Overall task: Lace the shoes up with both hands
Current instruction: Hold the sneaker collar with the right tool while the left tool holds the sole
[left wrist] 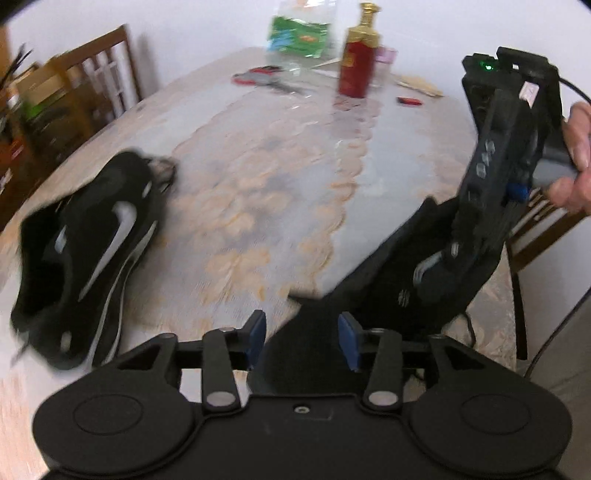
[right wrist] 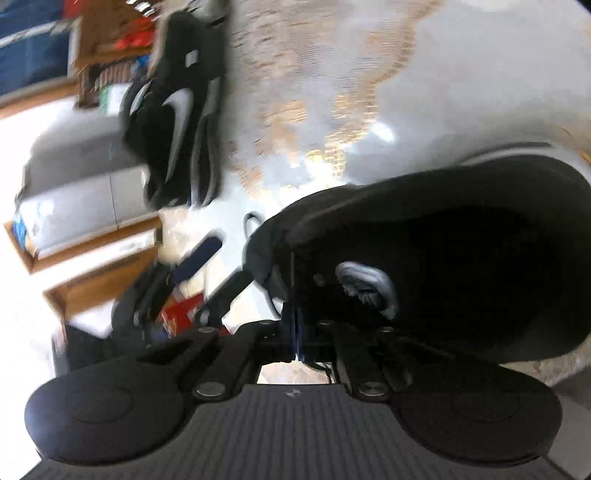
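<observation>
A black shoe (left wrist: 373, 291) with grey marks stands tilted on the table at the near right. My right gripper (left wrist: 452, 258) comes down onto it, held by a hand (left wrist: 576, 162). In the right wrist view the right gripper (right wrist: 296, 332) has its blue pads pressed together on a thin edge of this shoe (right wrist: 461, 240). My left gripper (left wrist: 303, 338) is open; the shoe's dark near end shows in the gap, and the pads (left wrist: 256, 334) stand clear of it. The left gripper (right wrist: 221, 267) also appears left of the shoe. A second black shoe (left wrist: 85, 251) (right wrist: 177, 110) lies on its side at the left. Both views are blurred.
The table (left wrist: 277, 166) has a lace-patterned cover. At its far end stand a red bottle with a gold cap (left wrist: 358, 66), a clear bag with green print (left wrist: 299, 33) and small red items (left wrist: 408, 100). Wooden chairs stand at the left (left wrist: 96, 81) and right (left wrist: 546, 229).
</observation>
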A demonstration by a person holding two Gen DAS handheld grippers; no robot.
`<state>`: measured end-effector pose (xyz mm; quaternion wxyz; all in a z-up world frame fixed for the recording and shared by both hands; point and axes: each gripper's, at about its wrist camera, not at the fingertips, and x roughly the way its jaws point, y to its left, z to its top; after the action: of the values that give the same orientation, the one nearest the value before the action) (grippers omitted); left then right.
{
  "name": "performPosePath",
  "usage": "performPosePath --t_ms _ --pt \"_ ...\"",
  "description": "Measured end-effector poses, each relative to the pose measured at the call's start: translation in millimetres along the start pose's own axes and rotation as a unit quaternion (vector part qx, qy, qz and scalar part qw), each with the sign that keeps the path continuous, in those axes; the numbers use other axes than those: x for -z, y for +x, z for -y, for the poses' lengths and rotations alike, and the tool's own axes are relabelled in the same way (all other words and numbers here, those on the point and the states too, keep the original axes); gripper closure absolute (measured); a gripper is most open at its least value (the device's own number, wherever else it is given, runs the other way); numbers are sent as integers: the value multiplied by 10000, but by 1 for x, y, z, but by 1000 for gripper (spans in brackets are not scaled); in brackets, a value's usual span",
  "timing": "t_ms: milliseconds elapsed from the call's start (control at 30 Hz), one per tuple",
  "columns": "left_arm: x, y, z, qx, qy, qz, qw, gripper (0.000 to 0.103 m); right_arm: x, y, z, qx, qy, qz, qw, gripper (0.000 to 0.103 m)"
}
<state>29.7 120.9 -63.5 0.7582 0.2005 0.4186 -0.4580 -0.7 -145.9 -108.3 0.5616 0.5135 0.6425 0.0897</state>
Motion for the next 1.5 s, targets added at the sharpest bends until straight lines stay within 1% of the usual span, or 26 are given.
performPosePath --t_ms 67,133,200,267,300,367,400,467,533,633,700,800,867,967,1000,1033,1100,1167,1233,1300,1333,1400,1500 --pt "8 -2 1 -26 -73 -16 10000 57 -2 -2 -1 115 235 -8 9997 101" --pt "8 1 4 49 9 4 10000 57 -7 -1 -7 290 258 -51 9992 101" --pt "5 3 8 125 211 62 9997 55 -12 3 -14 502 133 -63 9986 101" --pt "2 7 8 107 336 120 9993 53 -16 6 -19 694 2 -35 9976 101" --pt "1 8 7 78 338 139 9993 53 -18 8 -20 763 -60 -23 9971 101" --pt "6 8 2 69 209 154 9996 53 -18 11 -22 754 -277 -114 9967 101" --pt "9 9 -1 90 141 150 9997 53 -16 13 -25 789 -517 -150 9954 101" --pt "14 10 -5 98 58 75 9999 53 -10 14 -33 909 -1124 -74 9895 101" --pt "18 11 -8 85 20 11 10000 53 -3 13 -39 1001 -1720 112 9799 101" --pt "23 12 -15 140 -180 34 9997 50 7 13 -43 1107 -2244 325 9676 102" --pt "24 13 -18 166 -292 63 9994 49 13 13 -42 1180 -2362 437 9635 102" --pt "26 14 -19 179 -344 96 9992 48 16 10 -38 1283 -2310 531 9630 102" --pt "27 14 -20 194 -373 114 9991 47 22 14 -38 1325 -2579 520 9556 102" --pt "27 15 -22 199 -404 131 9989 47 27 19 -45 1522 -3040 551 9388 102" --pt "27 15 -22 195 -408 129 9989 47 27 20 -47 1563 -3121 583 9353 102" --pt "27 16 -22 191 -412 129 9989 47 27 19 -48 1571 -3129 615 9347 102" --pt "27 15 -22 204 -437 134 9987 47 27 18 -47 1541 -3059 663 9372 102" --pt "28 15 -23 220 -467 139 9986 46 24 13 -41 1353 -2694 680 9510 102" --pt "29 14 -22 216 -466 140 9986 46 20 7 -33 1082 -2162 722 9676 101" --pt "29 13 -22 208 -474 144 9986 46 18 3 -25 895 -1628 782 9795 102" --pt "29 13 -22 205 -486 146 9985 46 18 3 -22 843 -1394 805 9833 102" --pt "29 13 -22 205 -501 155 9984 46 21 3 -17 793 -1033 870 9877 102" --pt "30 12 -22 214 -523 163 9983 46 27 1 -17 830 -879 1011 9875 101"
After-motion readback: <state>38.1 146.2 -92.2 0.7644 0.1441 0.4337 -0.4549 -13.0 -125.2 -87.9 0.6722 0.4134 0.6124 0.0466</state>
